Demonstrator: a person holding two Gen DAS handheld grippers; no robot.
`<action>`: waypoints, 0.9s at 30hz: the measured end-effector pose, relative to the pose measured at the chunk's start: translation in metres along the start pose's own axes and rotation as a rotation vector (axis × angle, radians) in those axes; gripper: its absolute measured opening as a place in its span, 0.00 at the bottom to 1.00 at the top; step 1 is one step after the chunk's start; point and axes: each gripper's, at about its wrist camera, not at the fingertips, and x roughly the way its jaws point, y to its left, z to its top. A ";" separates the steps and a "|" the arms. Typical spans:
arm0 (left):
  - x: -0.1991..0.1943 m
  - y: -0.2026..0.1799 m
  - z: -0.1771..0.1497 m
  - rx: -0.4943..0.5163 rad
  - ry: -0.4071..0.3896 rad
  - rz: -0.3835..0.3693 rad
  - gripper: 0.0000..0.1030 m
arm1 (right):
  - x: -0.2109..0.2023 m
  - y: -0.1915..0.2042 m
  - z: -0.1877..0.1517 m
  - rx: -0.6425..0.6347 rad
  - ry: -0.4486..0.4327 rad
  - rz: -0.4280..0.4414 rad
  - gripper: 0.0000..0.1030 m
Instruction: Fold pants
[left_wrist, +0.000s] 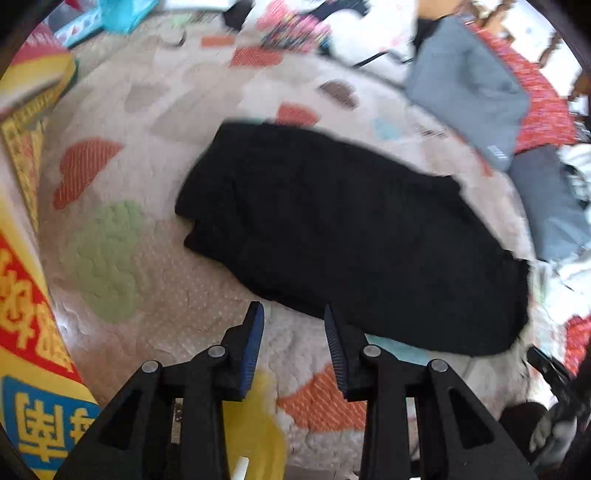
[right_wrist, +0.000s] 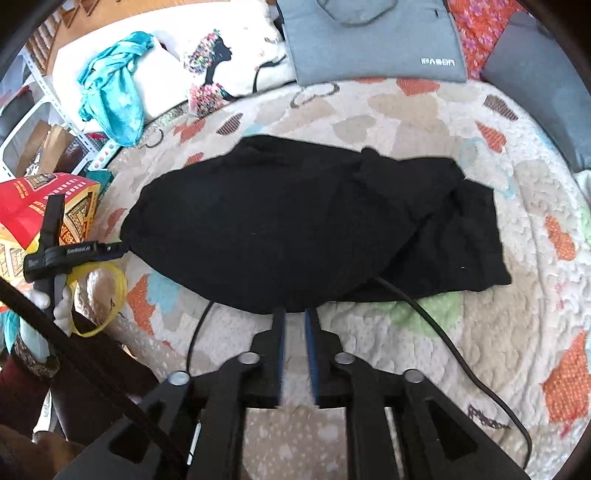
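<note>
Black pants (left_wrist: 347, 236) lie folded into a compact bundle on a quilted bedspread (left_wrist: 155, 122) with coloured patches. In the right wrist view the pants (right_wrist: 295, 221) show one layer folded over another, the lower layer sticking out to the right. My left gripper (left_wrist: 293, 314) is open and empty, its tips just short of the near edge of the pants. My right gripper (right_wrist: 294, 314) has its jaws close together with a narrow gap, tips at the near edge of the pants, nothing between the pads.
A grey bag (right_wrist: 373, 40) and a white printed pillow (right_wrist: 225, 59) with a turquoise cloth (right_wrist: 114, 96) lie at the far side. A red and yellow box (right_wrist: 44, 206) stands at the left. A black cable (right_wrist: 443, 332) runs across the bedspread.
</note>
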 end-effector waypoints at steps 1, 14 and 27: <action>-0.016 -0.002 0.001 0.040 -0.045 -0.010 0.32 | -0.007 0.001 -0.001 -0.003 -0.016 0.001 0.30; -0.193 0.065 0.096 0.000 -0.498 0.297 0.41 | -0.050 0.006 -0.011 0.038 -0.088 -0.020 0.31; -0.221 0.230 0.169 0.228 -0.524 1.536 0.71 | -0.048 0.024 -0.007 0.038 -0.099 -0.067 0.31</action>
